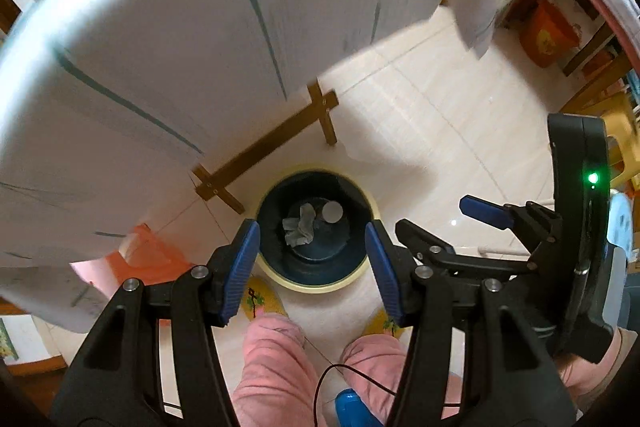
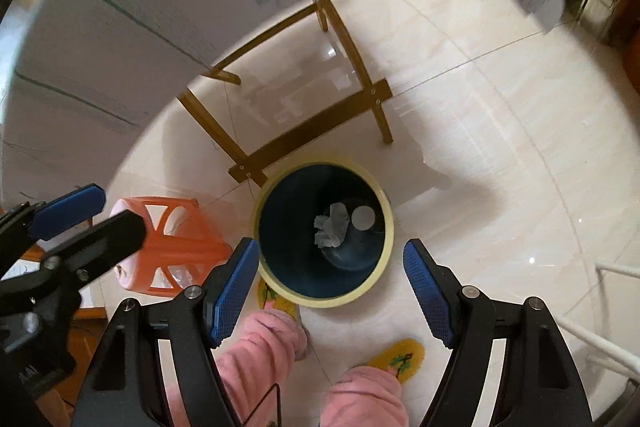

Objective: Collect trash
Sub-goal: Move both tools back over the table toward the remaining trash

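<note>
Orange stool [image 2: 176,247] stands beside a cloth-draped table [image 2: 120,39] on tiled floor [image 2: 480,147].

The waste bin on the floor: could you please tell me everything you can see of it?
The waste bin is round, with a pale yellow rim and a dark blue inside, probably plastic. It stands upright and uncovered on the pale tiled floor, just in front of a brown table leg frame. At its bottom lie a crumpled tissue and a round white disc. Neither gripper touches it.
</note>
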A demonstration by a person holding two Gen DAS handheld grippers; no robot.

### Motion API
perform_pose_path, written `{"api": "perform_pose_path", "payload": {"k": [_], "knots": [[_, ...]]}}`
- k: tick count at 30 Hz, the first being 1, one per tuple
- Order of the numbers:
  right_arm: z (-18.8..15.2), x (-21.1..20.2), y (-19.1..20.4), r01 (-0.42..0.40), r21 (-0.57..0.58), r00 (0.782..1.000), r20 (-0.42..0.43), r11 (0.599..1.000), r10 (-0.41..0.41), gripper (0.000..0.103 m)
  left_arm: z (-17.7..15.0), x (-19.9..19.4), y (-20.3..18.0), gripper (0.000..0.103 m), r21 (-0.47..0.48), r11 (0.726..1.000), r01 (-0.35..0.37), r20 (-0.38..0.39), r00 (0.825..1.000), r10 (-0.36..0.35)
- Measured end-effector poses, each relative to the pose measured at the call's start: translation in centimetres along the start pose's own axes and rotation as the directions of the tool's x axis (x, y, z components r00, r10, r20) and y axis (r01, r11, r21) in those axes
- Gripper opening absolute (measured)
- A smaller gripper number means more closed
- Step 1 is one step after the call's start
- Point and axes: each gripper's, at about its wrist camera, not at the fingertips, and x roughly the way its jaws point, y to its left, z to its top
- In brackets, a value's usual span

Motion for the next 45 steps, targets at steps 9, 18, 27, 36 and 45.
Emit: {"api": "perform_pose_path", "payload": {"k": [9,18,27,36,45], "knots": [[3.1,-15.0,3.5,-0.04,0.008,0.991,0.132,0.999,0.039,0.076,3.5,-13.0,1.4,0.052,0.001,1.0,-0.007,0.121,0.993,0.007],[6.7,-27.4,7.8,-0.082,-0.072,0.95,0.295,0.994,0.1,0.076,6.8,-22.9,3.6,0.052,-0.11,0.994,-0.006,0.271,0.962,0.035],[9.8,-33.5,11.1,-0.114,-0.166,0.914,0.37,0.98,0.169,0.076,9.0,-27.9,6.4,0.052,-0.215,0.975,-0.056,0.354,0.926,0.131],[13.1,-34.2,15.0,-0.088,-0.222,0.899,0.402,0.971,0.173,0.076,12.0,-28.5,10.8,0.052,-0.218,0.975,-0.043,0.367,0.922,0.123],[18.0,-30.7,17.9,-0.078,-0.126,0.91,0.396,0.989,0.123,0.076,16.4,-25.6,16.2,0.052,-0.155,0.988,0.001,0.328,0.943,0.051]]}}
